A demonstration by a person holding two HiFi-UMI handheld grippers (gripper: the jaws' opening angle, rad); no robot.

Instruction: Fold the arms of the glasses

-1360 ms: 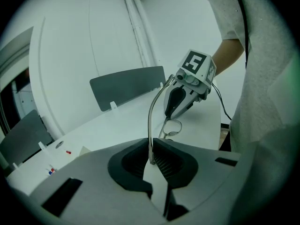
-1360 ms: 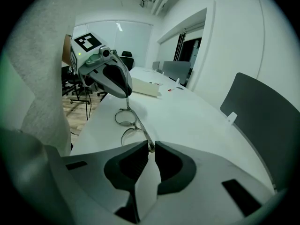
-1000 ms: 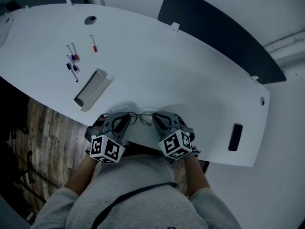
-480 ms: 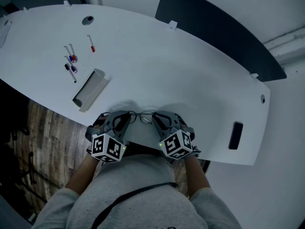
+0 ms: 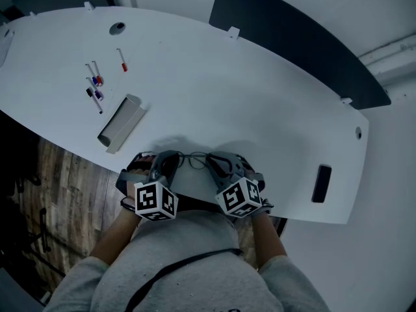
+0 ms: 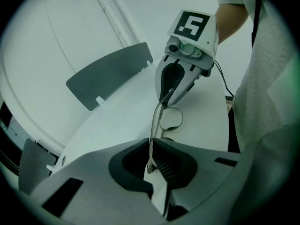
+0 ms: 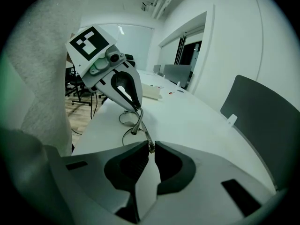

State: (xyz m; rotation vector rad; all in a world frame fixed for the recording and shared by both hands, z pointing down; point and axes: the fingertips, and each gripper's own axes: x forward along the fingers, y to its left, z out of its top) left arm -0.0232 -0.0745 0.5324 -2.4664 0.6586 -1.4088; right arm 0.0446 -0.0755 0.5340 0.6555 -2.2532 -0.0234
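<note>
Desk [image 5: 260,90] slab [image 5: 321,185], unlike glasses [image 5: 195,158], is head view only.

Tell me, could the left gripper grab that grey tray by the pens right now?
Probably not yet. The left gripper is shut on the glasses, which the right gripper also pinches. The tray lies near with nothing between, but the jaws must let go first.

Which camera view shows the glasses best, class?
The left gripper view: the glasses sit mid-picture, with a lens rim and one arm clear. The right gripper view shows them smaller and dimmer. The head view shows only thin wire.
</note>
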